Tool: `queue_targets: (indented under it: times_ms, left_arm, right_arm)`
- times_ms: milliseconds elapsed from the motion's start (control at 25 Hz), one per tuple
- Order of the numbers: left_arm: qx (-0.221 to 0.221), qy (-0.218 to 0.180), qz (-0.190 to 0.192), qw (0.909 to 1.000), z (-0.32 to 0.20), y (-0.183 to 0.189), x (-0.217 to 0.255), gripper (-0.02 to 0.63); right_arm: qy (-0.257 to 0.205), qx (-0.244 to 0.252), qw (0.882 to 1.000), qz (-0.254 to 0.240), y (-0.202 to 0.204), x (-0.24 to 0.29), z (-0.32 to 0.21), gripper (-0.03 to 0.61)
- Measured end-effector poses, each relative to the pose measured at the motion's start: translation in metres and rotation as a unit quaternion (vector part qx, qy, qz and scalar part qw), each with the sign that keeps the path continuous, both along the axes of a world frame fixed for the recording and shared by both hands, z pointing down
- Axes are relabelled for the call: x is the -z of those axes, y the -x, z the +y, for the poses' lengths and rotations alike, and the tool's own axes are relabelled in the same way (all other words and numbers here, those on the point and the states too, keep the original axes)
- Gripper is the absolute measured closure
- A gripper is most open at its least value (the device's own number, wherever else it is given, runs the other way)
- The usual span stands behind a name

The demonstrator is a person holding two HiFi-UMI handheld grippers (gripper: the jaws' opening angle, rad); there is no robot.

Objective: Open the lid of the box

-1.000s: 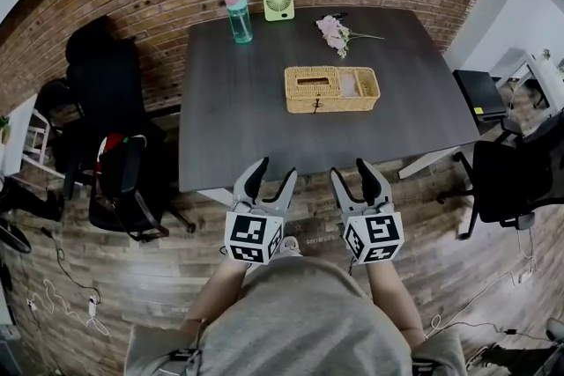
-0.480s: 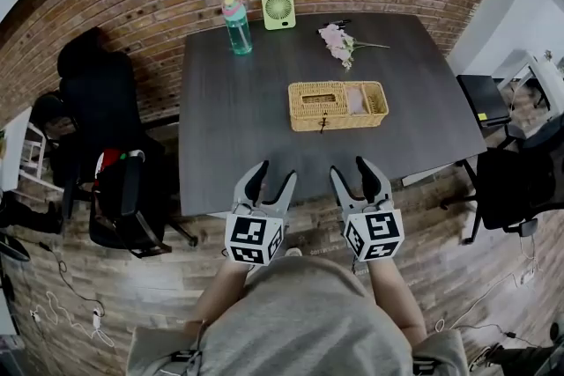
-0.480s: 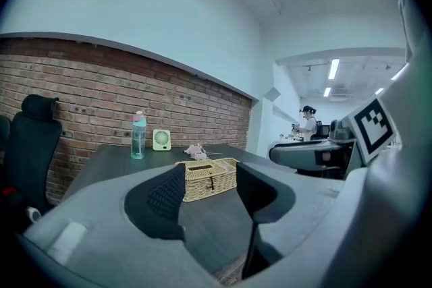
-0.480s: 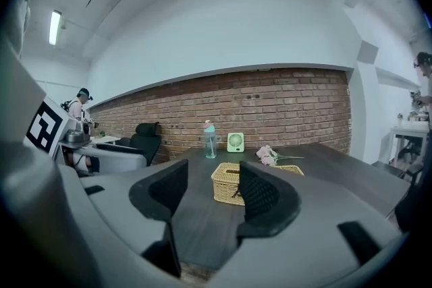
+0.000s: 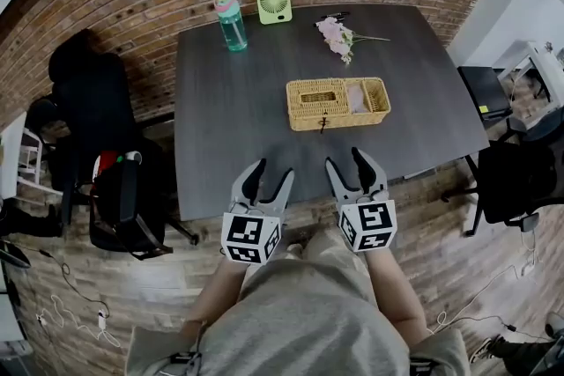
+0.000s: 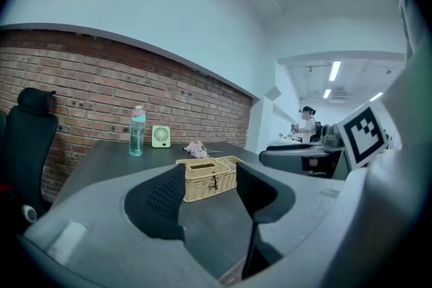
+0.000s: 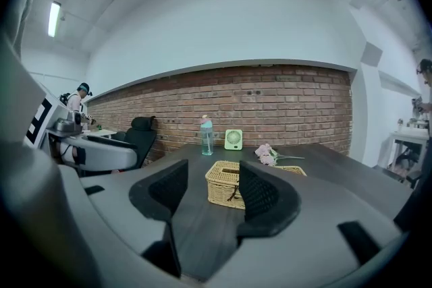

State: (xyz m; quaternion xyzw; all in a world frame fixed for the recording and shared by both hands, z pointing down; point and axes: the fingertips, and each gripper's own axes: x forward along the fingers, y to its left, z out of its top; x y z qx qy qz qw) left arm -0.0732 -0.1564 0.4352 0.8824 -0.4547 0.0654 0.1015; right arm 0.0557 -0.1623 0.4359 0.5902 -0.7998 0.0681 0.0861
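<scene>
left gripper (image 5: 265, 180): jaws apart, empty | right gripper (image 5: 354, 171): jaws apart, empty

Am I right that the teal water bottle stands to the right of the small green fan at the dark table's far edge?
Not quite: the head view shows the teal water bottle standing to the left of the small green fan, both at the dark table's far edge.
</scene>
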Motion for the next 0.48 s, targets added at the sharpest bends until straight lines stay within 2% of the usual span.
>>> queue_targets:
  times_ms: [480]
  left_arm:
    - [0.013,0.023,-0.005,0.9996,-0.020,-0.007,-0.022,0.382]
  right_arm:
    - [0.032,0.009,0.999,0.015,-0.004,-0.057,-0.054,0.344]
